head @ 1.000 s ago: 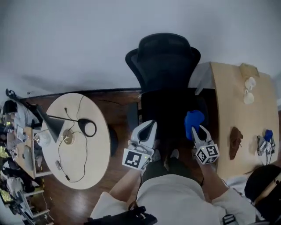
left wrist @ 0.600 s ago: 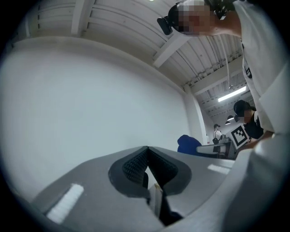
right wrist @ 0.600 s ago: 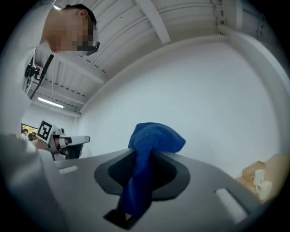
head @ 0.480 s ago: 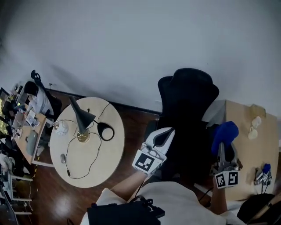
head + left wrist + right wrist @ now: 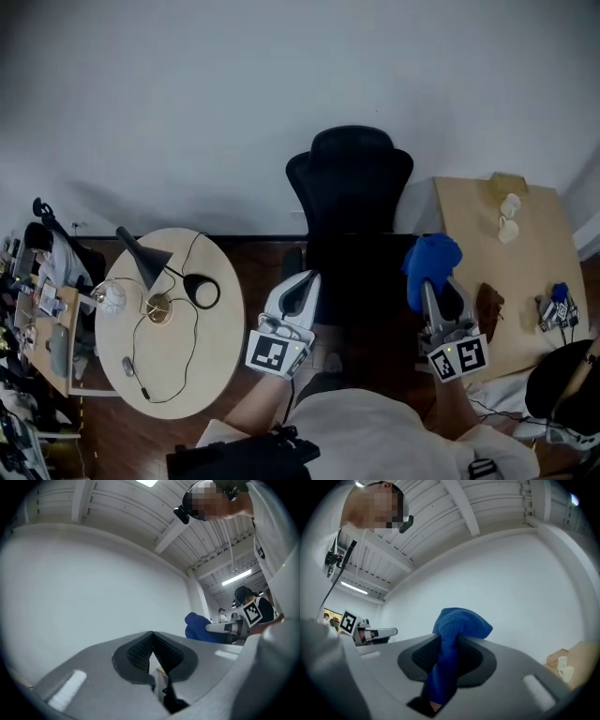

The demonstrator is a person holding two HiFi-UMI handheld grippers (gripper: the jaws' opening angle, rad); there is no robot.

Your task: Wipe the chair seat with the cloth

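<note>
A black office chair [image 5: 349, 178] stands against the white wall, its dark seat [image 5: 361, 267] in front of me. My right gripper [image 5: 439, 289] is at the seat's right edge, shut on a bunched blue cloth [image 5: 430, 261]. In the right gripper view the cloth [image 5: 457, 627] hangs pinched between the jaws of that gripper [image 5: 449, 639], which tilts up toward wall and ceiling. My left gripper [image 5: 296, 289] is at the seat's left front, shut and empty. The left gripper view shows the jaws of that gripper [image 5: 152, 635] closed together, with the cloth [image 5: 198, 627] off to the right.
A round pale table [image 5: 202, 370] with a black lamp [image 5: 141, 255] and cables stands left of the chair. A wooden table [image 5: 492, 244] with a brown object [image 5: 487, 309] and white cups [image 5: 507, 217] stands right. Cluttered shelving [image 5: 33, 309] lines the far left.
The head view has swung about. Both grippers rose from over the seat and now sit at its two sides, tilted upward. The blue cloth stayed in the right gripper.
</note>
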